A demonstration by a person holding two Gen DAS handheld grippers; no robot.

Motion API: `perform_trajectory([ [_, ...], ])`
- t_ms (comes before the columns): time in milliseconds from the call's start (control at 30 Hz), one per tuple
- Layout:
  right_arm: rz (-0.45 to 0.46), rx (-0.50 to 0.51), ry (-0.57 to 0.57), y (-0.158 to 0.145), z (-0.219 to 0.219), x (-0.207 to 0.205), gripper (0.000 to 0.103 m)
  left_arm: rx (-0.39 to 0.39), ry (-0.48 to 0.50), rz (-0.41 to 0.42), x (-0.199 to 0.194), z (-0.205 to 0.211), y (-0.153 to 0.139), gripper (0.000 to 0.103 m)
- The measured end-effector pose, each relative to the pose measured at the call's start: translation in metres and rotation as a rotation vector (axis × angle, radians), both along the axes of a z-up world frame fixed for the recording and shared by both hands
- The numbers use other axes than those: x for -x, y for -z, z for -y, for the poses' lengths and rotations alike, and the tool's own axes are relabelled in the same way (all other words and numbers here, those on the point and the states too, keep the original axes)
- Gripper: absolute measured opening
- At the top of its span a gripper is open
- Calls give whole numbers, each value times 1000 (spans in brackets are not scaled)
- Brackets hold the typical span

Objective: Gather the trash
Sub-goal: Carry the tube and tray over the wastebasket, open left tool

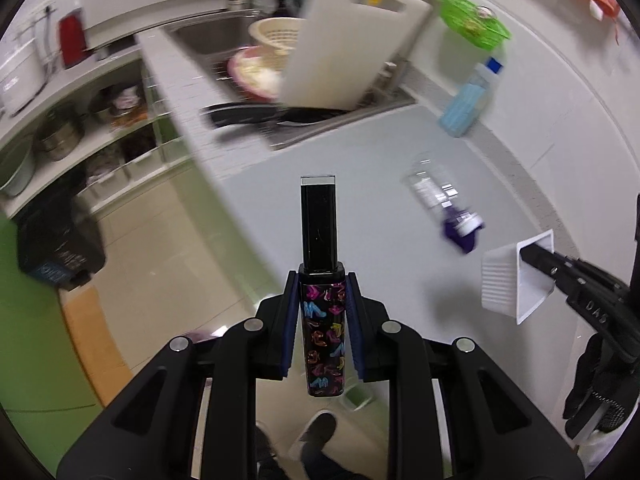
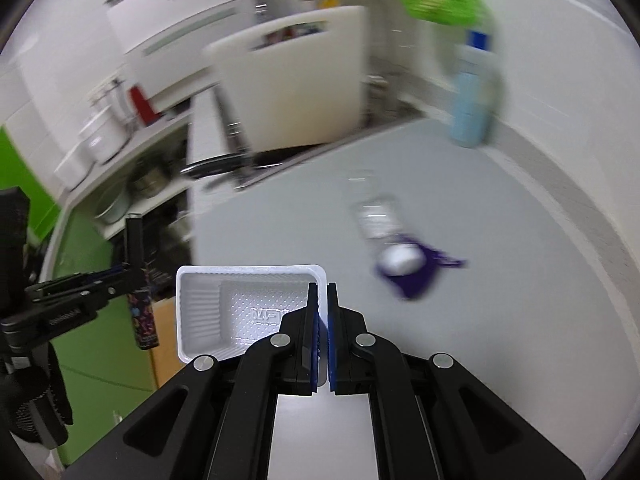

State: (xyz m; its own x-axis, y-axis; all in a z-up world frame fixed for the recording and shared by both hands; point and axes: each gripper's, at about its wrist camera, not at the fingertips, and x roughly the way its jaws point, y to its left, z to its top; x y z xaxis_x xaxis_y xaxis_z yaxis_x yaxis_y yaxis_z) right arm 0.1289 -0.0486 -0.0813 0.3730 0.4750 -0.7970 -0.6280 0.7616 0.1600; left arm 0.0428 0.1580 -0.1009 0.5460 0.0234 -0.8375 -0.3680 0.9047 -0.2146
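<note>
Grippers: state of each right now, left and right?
Left gripper: shut on the black patterned tube.
Right gripper: shut on the rim of the white foam tray.

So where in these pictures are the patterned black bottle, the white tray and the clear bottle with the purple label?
patterned black bottle [image 1: 323, 328]: left wrist view, on its printed body between the pads.
white tray [image 2: 224, 312]: right wrist view, on its dimpled inside floor.
clear bottle [image 1: 434, 192]: left wrist view, on its transparent body lying on the counter.

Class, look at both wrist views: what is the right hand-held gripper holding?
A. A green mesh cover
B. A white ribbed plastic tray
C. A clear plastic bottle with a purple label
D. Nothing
B: the right hand-held gripper is clamped on the wall of the white ribbed plastic tray, lifted off the grey counter.
</note>
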Motion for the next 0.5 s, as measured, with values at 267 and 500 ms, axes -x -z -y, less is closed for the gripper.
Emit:
perform_trajectory([
  [267,-55,61,-169,62,-111,68,3,-21,-102,-80,95,-78,58,23],
  [500,-100,170,-268,168,-184,94,3,24,-162,-153,143,-137,173,23],
])
